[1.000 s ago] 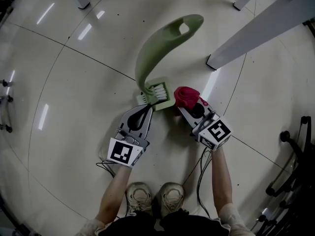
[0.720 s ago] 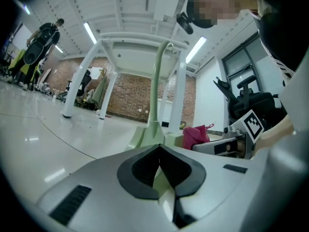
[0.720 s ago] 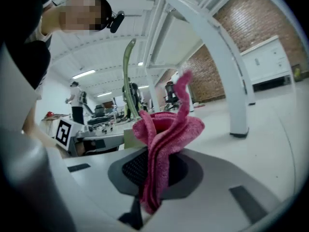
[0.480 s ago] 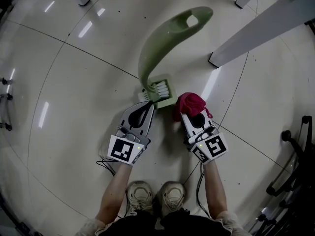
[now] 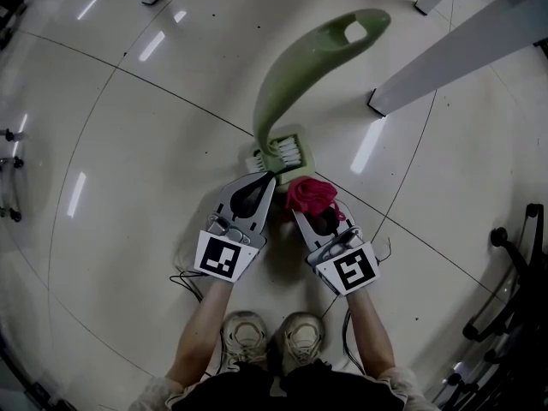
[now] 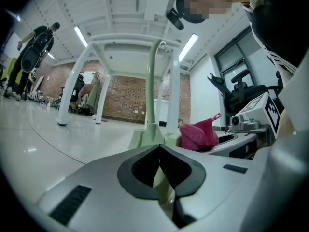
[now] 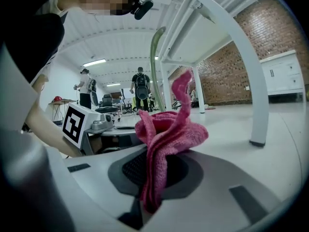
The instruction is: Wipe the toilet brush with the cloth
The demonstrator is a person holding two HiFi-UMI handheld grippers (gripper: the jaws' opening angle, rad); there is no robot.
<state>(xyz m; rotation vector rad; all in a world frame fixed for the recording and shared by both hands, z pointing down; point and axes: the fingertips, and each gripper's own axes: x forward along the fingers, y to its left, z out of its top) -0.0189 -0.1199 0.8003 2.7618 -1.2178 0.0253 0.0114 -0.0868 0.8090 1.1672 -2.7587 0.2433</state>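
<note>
Right tool (image 5: 303,209) shifted left with cloth (image 5: 310,193), left tool (image 5: 266,177) gripping brush (image 5: 285,82)

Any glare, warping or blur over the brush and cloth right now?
Head view: heavy fisheye bends the floor seams, lamp streaks glare on the glossy white floor, corners dark; pale green plastic toilet brush and crumpled pink cloth look sharp. Left gripper view: white posts bow, ceiling lamps bright. Right gripper view: cloth crisp, white post curved.

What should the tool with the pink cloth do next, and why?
Probably nudge the right tool toward the brush head so the pink cloth rubs it. The cloth is pinched tight and bunched right beside that head, and the left tool grips the green toilet brush.
</note>
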